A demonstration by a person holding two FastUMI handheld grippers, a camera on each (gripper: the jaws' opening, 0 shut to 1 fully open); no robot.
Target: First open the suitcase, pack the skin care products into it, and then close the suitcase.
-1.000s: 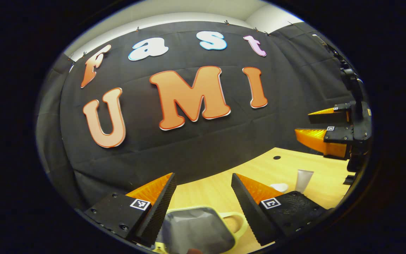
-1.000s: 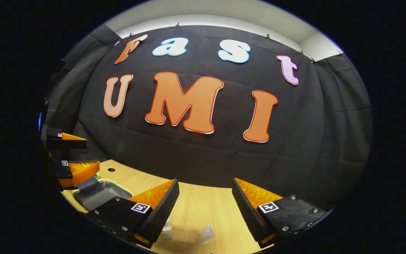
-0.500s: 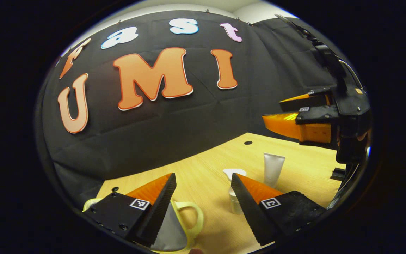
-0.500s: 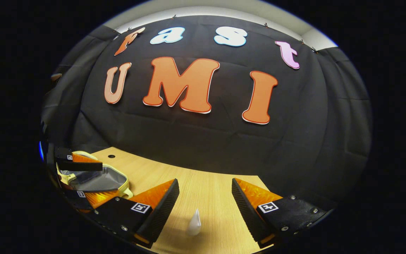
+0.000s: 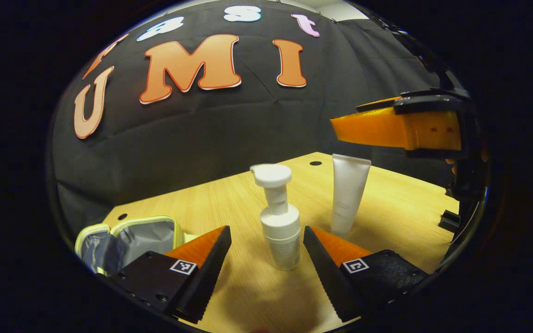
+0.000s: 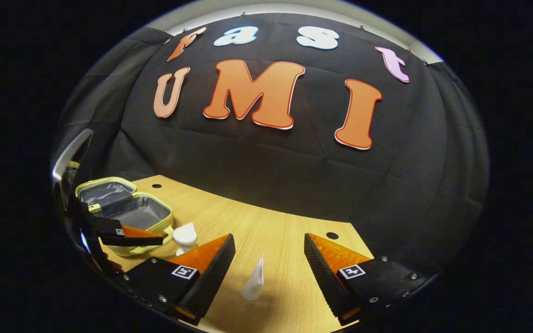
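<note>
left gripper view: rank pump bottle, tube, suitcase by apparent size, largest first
1. Pump bottle, nearest the camera, which inflates it.
2. Tube and suitcase: too close to rank; the suitcase is partly hidden behind the left tool.

Recording booth; black cloth wall [image 6: 266,175] behind wooden table [image 6: 271,231].

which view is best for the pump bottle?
Left gripper view. The pump bottle stands upright, whole from pump head to base, centred between the open fingers of the left gripper. In the right gripper view only its pump head shows, with the body hidden behind a finger of the right gripper.
</note>
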